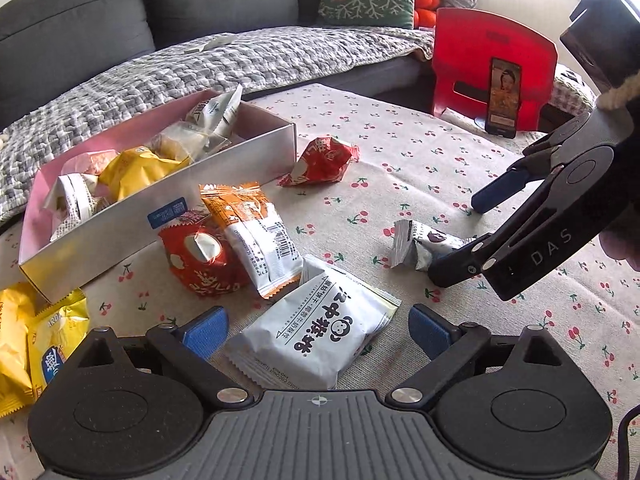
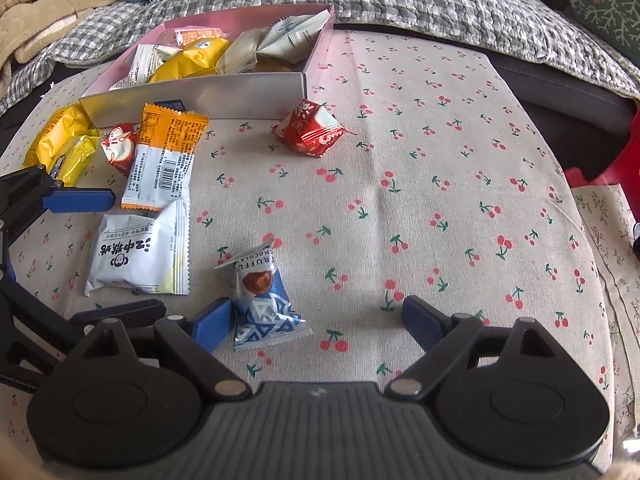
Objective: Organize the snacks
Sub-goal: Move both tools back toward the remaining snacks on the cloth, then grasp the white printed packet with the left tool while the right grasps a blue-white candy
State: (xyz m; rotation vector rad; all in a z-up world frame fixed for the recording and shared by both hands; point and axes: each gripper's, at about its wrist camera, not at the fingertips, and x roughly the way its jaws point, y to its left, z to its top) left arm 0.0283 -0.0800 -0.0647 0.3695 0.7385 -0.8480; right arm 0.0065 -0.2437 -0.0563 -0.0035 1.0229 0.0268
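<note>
Cherry-print tablecloth (image 2: 440, 160) — pink box (image 2: 248, 20), blue-and-silver truffle packet (image 2: 264, 304).

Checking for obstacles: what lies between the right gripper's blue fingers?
In the right wrist view, the right gripper straddles only a blue-white truffle chocolate packet, against its left finger; otherwise bare cherry-print tablecloth.

Bright daylight floods in from a blown-out window at upper right, shadows stay soft, focus is sharp, and fisheye distortion bends the edges.

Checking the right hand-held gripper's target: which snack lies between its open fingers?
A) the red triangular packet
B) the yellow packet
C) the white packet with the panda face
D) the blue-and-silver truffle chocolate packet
D: the truffle chocolate packet lies between the right hand-held gripper fingers, beside its left pad, jaws open.
</note>
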